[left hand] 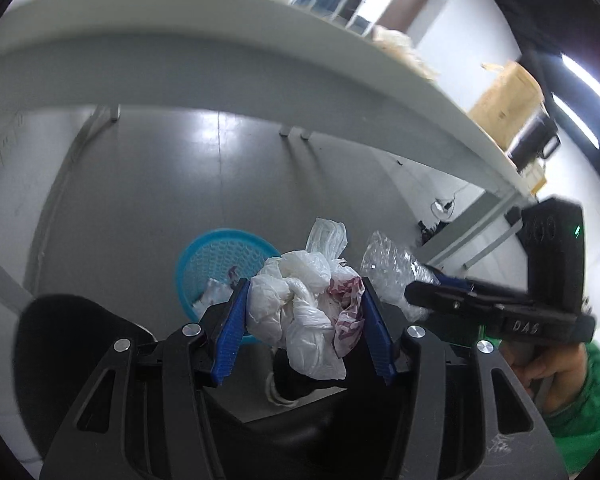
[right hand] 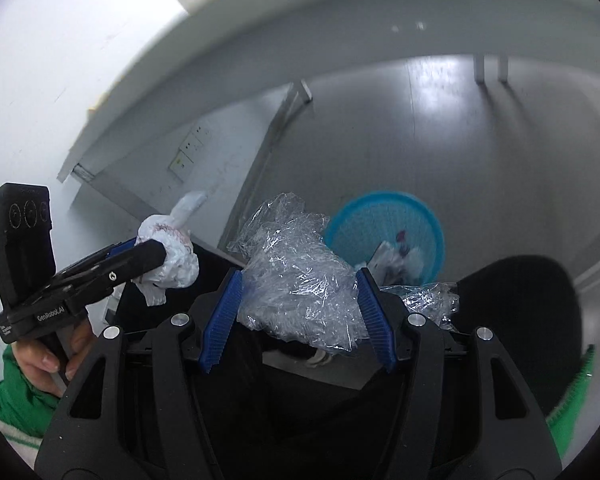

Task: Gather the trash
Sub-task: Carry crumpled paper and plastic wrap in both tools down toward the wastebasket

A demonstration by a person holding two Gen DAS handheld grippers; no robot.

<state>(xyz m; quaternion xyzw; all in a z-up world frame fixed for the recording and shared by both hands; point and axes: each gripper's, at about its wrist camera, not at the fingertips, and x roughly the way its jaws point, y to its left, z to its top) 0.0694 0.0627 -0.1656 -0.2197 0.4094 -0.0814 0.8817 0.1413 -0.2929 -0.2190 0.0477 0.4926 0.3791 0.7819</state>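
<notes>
White crumpled plastic bag (left hand: 304, 312) clamped in left gripper (left hand: 305, 322), clear cellophane wad (right hand: 300, 280) clamped in right gripper (right hand: 298, 312)

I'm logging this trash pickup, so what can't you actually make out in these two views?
- Contents of the blue basket: left wrist view, blocked by the left gripper and its white plastic bag.
- Same basket, right wrist view: small and blurred behind the clear plastic wrap in the right gripper.

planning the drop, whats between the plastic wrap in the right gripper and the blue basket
Nothing: in the right wrist view only bare grey floor separates the plastic wrap from the blue basket.
</notes>
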